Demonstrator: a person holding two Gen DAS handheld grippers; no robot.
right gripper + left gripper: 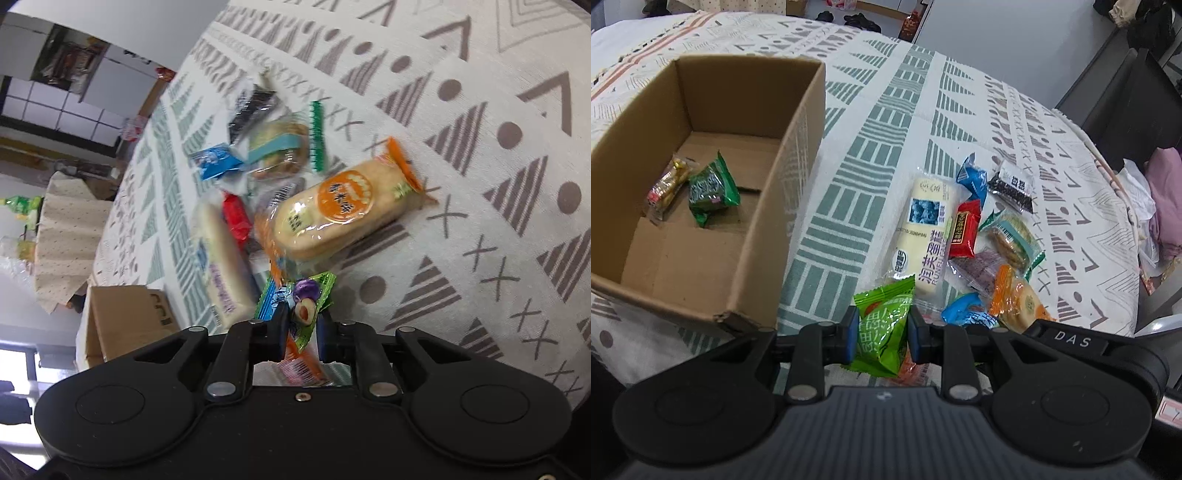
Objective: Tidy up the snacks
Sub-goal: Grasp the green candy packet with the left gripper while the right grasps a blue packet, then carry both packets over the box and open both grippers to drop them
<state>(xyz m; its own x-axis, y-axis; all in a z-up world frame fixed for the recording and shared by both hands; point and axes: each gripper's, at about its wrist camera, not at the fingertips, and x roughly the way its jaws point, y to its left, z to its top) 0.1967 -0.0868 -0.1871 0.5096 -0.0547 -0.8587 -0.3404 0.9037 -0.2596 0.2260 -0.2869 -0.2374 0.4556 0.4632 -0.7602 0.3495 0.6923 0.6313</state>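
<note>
Your left gripper is clamped on a light-green snack packet, blue pads pressing both sides of it, packet held just above the patterned tablecloth at the table's near edge. Your right gripper is pinched on a small green plum candy packet, right beside the snack pile.

The cardboard box sits open at the left side of the table. Inside it: a dark-green packet and a clear packet with gold pieces, touching each other near the box's far left part.

Loose pile lies right of the box, near the table's right edge: long white cake bar, red packet against it, blue candy, black-and-white packet, green-edged biscuit packet, orange rice cracker packet, another blue packet beside your left fingers.
</note>
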